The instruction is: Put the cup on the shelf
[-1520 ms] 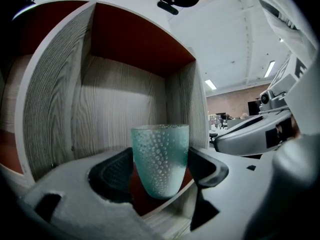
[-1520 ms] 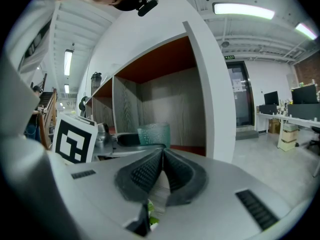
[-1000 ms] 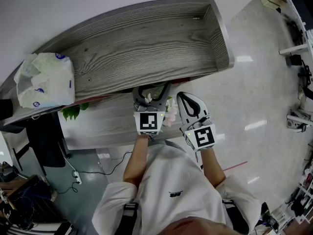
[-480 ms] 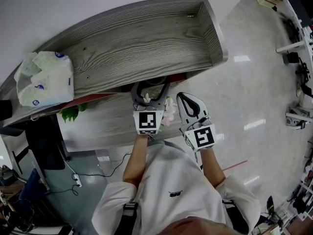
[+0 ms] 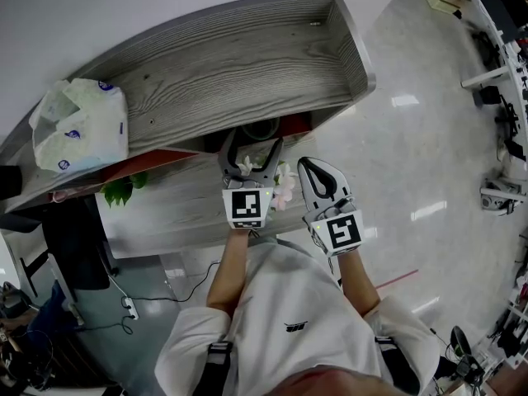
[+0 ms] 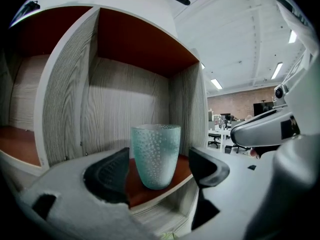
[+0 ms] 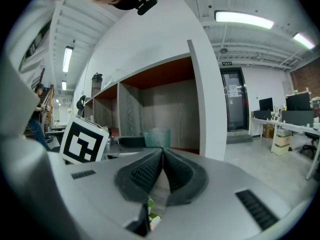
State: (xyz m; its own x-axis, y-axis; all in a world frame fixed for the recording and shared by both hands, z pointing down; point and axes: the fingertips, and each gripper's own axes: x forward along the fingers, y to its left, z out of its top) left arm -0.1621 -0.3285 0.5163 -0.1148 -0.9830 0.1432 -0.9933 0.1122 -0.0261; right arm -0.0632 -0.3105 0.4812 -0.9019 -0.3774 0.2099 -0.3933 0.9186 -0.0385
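Observation:
A frosted blue-green cup stands upright on the red-brown shelf board, in the rightmost compartment. My left gripper is open, one jaw on each side of the cup with a gap on both sides. From the head view the cup's rim shows under the grey shelf top, just ahead of the left gripper. My right gripper hangs beside it, shut and holding nothing. In the right gripper view the right gripper points at the cup.
A white plastic bag lies on the shelf top at the left. Green leaves and pale flowers sit on the lower grey board. The compartment's side walls stand close to the cup. A cable and power strip lie on the floor.
The left gripper has drawn back slightly from the shelf, and the cup's rim now shows in the compartment ahead of its fingers. The right gripper has stayed put.

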